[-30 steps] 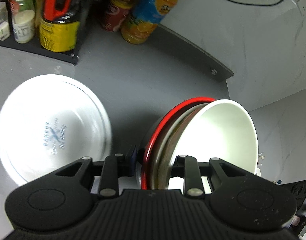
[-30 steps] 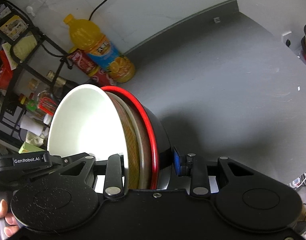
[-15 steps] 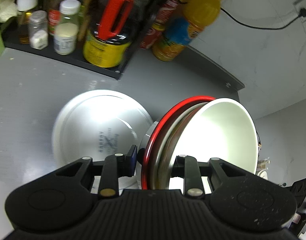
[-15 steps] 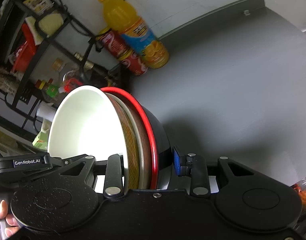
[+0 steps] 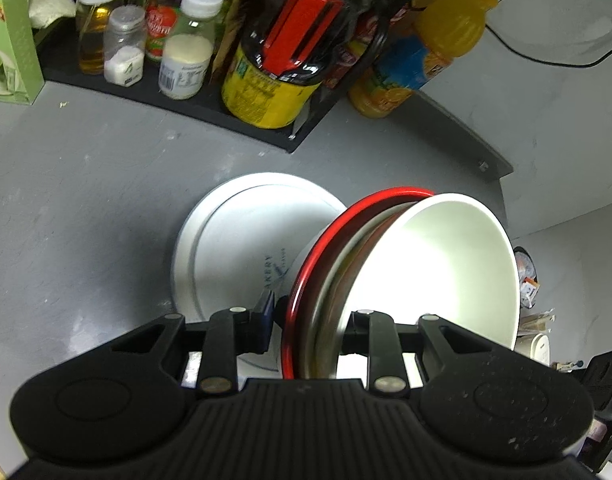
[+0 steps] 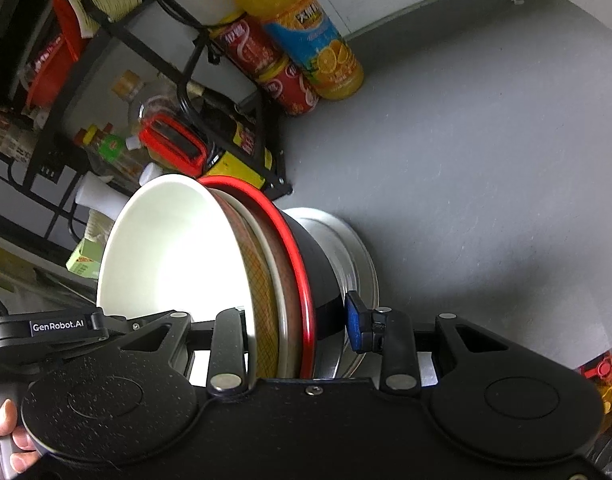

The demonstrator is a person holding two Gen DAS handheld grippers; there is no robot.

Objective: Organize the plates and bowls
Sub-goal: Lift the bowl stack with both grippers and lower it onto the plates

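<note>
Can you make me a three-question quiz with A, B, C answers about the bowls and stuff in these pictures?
1. Where is the flat white round plate?
A. On the grey countertop
B. On the black shelf
C. Inside the bowls

2. What colour is the rim of the outermost bowl in the nested bowl stack?
A. Blue
B. Red
C. Green

3. What is the left hand-held gripper doing?
A. Hanging open over the plate
B. Shut on the bowl stack
C. Holding a bottle

Answers: 1 A, the plate lies on the grey surface. 2 B, a red ring edges the stack. 3 B, its fingers clamp the stack's edge.
</note>
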